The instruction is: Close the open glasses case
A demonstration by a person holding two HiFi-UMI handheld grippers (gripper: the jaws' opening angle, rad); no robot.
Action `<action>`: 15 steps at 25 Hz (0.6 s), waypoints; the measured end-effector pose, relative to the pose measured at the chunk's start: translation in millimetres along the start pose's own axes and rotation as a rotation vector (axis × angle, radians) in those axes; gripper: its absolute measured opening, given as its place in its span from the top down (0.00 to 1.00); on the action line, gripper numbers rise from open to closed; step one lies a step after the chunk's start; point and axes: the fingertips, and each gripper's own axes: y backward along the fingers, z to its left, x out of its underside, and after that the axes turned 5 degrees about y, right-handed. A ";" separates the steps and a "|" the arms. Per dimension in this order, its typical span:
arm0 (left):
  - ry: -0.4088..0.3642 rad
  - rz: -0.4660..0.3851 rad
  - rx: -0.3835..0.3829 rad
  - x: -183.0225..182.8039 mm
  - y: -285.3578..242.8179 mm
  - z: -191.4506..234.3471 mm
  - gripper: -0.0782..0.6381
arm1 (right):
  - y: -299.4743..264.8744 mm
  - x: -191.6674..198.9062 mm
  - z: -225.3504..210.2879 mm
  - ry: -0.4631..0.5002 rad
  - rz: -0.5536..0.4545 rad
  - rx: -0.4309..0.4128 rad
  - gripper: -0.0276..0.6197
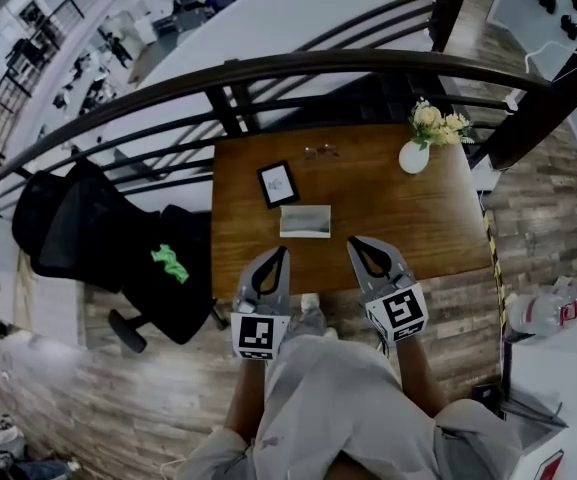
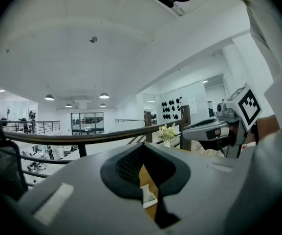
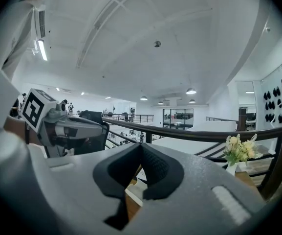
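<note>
The open glasses case (image 1: pixel 305 221) — pale, boxy, hard-looking — lies at frame centre on the grained wooden table (image 1: pixel 408 228), long axis left to right, just above and between both grippers. The left gripper (image 1: pixel 282 252) and right gripper (image 1: pixel 354 242) are clenched on nothing — about equally near.

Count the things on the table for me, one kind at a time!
case: 1
glasses: 1
tablet: 1
vase with flowers: 1
Total: 4
</note>
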 end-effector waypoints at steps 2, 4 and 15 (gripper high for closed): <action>0.006 -0.001 0.005 -0.9 -10.8 9.1 0.86 | -11.9 -1.7 -6.3 0.000 0.004 0.006 0.95; 0.009 -0.005 0.012 -3.0 -21.3 17.9 0.86 | -23.5 -5.0 -10.9 0.003 0.006 0.011 0.95; 0.029 -0.013 0.057 -4.5 -79.0 68.3 0.86 | -82.5 -2.9 -46.1 -0.002 0.037 0.090 0.95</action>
